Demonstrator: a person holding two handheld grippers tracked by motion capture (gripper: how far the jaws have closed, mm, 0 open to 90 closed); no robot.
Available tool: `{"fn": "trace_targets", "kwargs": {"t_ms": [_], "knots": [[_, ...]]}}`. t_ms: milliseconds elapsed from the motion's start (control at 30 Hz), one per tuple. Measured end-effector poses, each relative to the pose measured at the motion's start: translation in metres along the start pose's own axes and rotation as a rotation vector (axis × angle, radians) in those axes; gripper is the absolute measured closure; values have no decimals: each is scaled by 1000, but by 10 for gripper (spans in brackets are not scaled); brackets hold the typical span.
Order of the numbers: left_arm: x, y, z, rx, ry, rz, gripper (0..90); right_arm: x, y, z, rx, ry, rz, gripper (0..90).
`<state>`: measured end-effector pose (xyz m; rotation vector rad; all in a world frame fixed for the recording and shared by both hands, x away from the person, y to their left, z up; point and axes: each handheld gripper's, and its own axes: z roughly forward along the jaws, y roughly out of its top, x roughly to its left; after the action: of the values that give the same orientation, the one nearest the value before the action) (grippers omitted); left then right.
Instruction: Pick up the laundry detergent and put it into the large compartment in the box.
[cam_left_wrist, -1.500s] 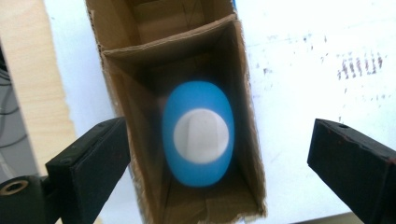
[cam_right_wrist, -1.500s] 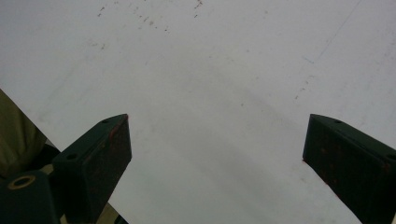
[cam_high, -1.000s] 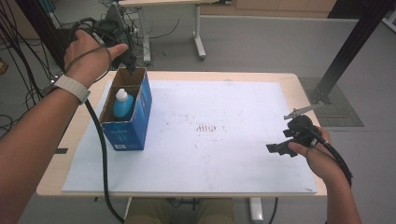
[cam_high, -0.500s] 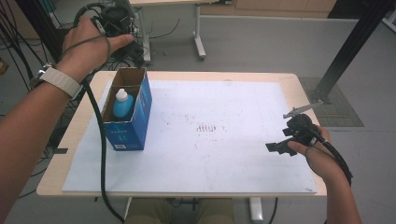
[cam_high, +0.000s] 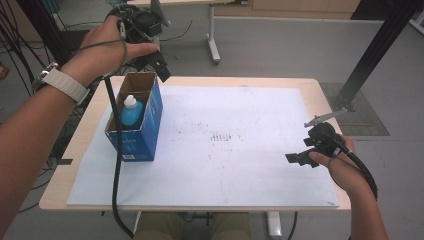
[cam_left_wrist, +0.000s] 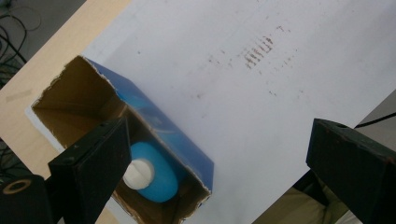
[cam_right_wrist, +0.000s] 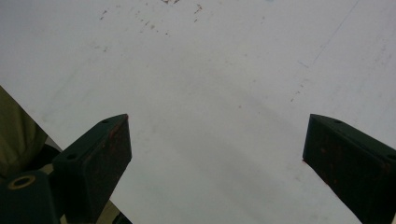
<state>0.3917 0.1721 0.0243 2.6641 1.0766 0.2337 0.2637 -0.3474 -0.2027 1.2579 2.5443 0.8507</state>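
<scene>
High view: left claw (cam_high: 162, 67) jaws wide, empty, above blue box (cam_high: 145, 127) at table (cam_high: 295, 85) left. Blue bottle (cam_high: 131, 111) stands inside; looks light, smooth plastic, likely slippery, so grab at white cap neck. Right claw (cam_high: 300, 157) spread open, idle over white sheet (cam_high: 240, 165).

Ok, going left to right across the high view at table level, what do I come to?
Watch on the left wrist → open blue box holding a blue bottle → white sheet with faint marks → right gripper, jaws apart, held low over the sheet's right edge.
</scene>
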Motion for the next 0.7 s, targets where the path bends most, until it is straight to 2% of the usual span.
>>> {"fn": "trace_targets", "kwargs": {"t_ms": [133,167,300,700], "knots": [[-3,3,3,-1,-25,59,71,0,0,-1,-1,-1,-1,77],[-4,5,5,2,-37,84,71,1,0,-1,-2,-2,-1,77],[-7,11,14,21,-81,142,70,1,1,-1,2,-1,-1,77],[-31,24,47,74,-122,313,70,2,-2,0,-2,-1,0,77]]}}
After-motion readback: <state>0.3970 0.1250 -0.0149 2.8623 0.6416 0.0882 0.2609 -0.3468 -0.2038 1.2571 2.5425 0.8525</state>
